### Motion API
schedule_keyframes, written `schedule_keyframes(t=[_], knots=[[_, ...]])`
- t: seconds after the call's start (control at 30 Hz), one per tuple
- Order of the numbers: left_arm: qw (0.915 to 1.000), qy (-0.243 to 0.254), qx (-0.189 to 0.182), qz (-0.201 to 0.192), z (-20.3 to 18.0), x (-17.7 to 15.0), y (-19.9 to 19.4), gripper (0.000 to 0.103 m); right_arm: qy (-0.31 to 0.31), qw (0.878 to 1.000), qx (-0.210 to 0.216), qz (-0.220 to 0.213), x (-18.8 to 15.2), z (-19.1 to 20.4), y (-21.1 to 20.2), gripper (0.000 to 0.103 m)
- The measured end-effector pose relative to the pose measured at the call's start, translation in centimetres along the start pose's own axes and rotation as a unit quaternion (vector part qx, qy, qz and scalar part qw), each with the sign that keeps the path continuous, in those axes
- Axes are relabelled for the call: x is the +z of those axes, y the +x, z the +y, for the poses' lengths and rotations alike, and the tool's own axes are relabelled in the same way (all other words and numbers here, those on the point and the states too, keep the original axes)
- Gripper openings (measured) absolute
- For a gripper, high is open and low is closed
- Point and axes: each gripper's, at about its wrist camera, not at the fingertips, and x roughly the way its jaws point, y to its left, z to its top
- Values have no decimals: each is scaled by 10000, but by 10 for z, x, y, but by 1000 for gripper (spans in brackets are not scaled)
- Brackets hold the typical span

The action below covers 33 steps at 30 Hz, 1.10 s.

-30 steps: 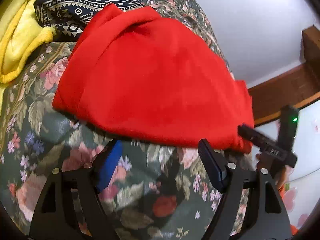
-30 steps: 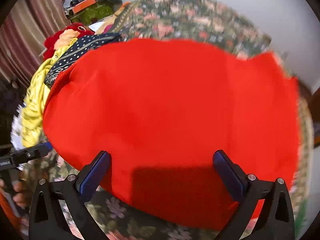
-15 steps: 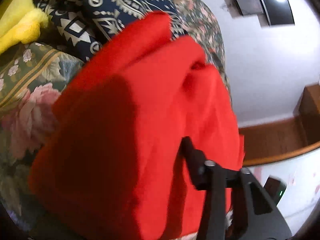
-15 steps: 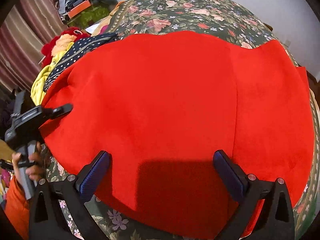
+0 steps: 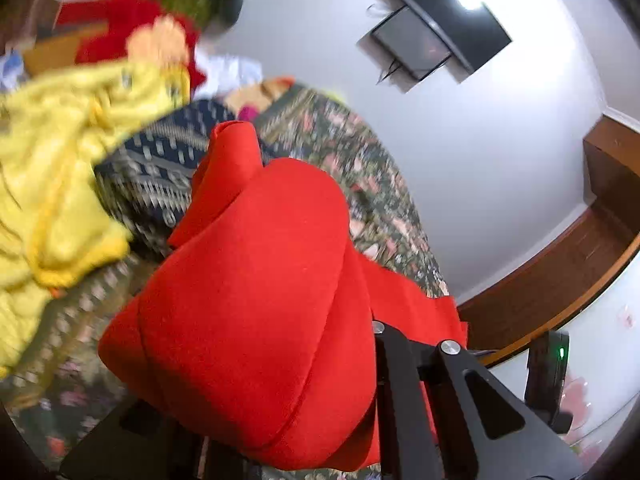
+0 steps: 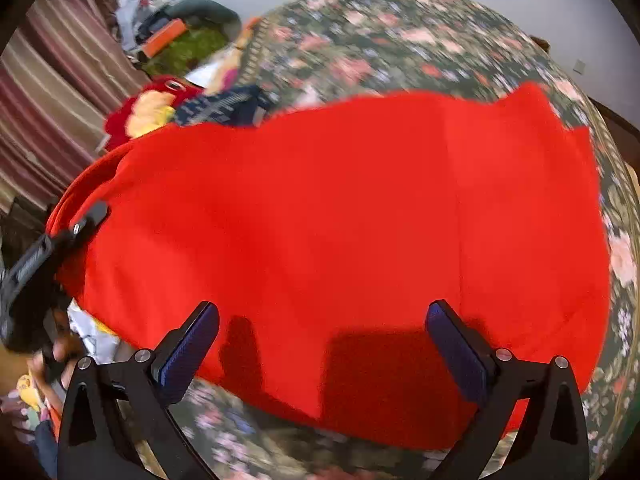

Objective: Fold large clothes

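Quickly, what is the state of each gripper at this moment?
Left gripper: shut on the red garment, lifting its edge.
Right gripper: open, holding nothing, above the red garment.

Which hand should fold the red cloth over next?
Left, probably. The left hand-held gripper appears clamped on the red cloth, its edge lifted and bunched. The right hand-held gripper is open above the cloth, holding nothing.

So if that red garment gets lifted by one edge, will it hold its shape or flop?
Probably flop: the red garment already bunches and drapes over the left gripper. It looks thick and fleecy, so likely not slippery. Spread wide on the bed, it should sag and trail.
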Motion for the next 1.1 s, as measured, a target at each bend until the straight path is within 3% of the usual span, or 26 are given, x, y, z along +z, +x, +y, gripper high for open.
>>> schedule_keyframes(t=[0.1, 0.2, 0.33, 0.43, 0.53, 0.63, 0.77, 0.93, 1.03, 1.1], knots=[[9999, 87, 131, -66, 4, 0, -20, 12, -250, 9997, 4, -19, 9, 28, 12, 103], [9996, 30, 266, -7, 15, -2, -32, 12, -595, 9978, -15, 275, 9, 55, 43, 103], [9982, 48, 566, 188, 25, -12, -28, 12, -1086, 9914, -569, 452, -3, 76, 82, 103], [9966, 81, 785, 230, 24, -22, -23, 12, -1295, 9884, -690, 403, -8, 79, 85, 103], [9966, 36, 798, 201, 19, -22, -23, 12, -1357, 9877, -473, 609, -4, 75, 76, 103], [9973, 150, 705, 129, 0, -12, -21, 12, -863, 9940, 165, 659, 1, 49, 51, 103], [9974, 547, 478, -30, -53, 4, -8, 12, 42, 9978, 646, 156, -4, -7, -7, 103], [9919, 1271, -12, -54, -150, -4, 25, 11, 625, 9962, 144, -595, -27, -81, -80, 103], [9849, 1676, -334, 275, -202, -33, 57, 11, 923, 9916, -216, -875, -43, -119, -114, 103], [9759, 2037, -380, 680, -230, -63, 86, 11, 1118, 9883, -381, -967, -56, -140, -129, 103]])
